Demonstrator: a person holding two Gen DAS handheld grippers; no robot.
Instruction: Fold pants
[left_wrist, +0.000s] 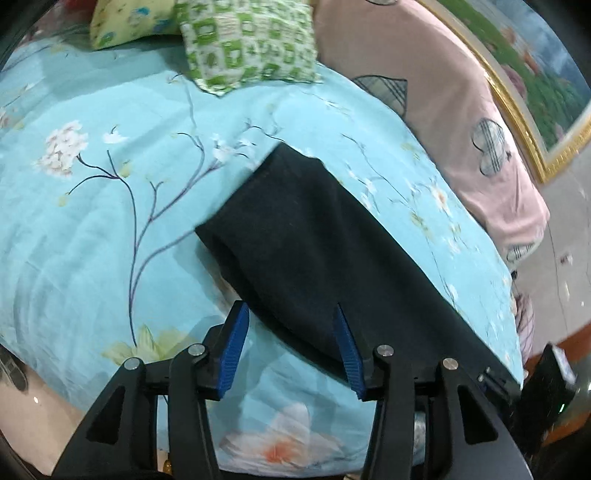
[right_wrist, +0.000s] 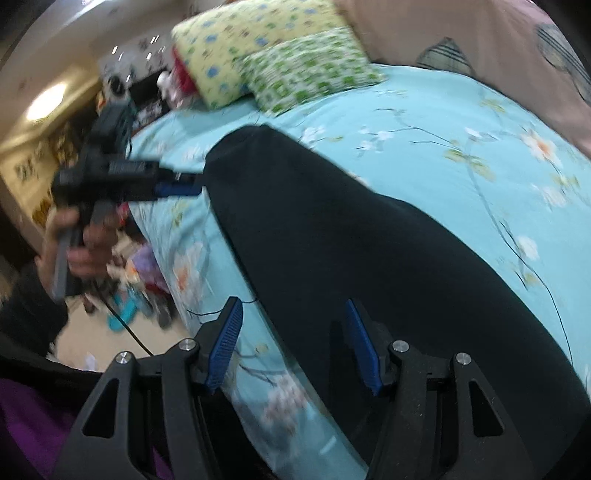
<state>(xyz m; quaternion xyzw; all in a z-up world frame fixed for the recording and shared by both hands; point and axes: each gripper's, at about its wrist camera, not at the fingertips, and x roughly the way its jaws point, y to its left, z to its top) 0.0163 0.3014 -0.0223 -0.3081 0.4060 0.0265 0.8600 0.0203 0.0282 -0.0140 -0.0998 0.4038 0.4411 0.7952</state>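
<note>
On the blue floral bedsheet, left wrist view: dark pants lie flat as a long strip running diagonally from near the fingers toward the green-patterned pillow. Left gripper hovers above the near end, jaws apart, nothing between the blue pads. Picture is motion-blurred. Risk: closing from here could pinch sheet along with the pants, since the left pad sits over bare sheet and only the right one over cloth. The strip also lies close to the bed edge on the right, so a careless drag may slide it off.

Right wrist view: same pants fill the middle, near end passing under the right gripper, jaws apart, empty. Left gripper shows at the far left, held by a hand, tips just beside the far end of the pants; touching or not, cannot tell. A thin loose thread or cable crosses the sheet near the left pad and might snag. Uneven grabs would probably give a crooked fold.
</note>
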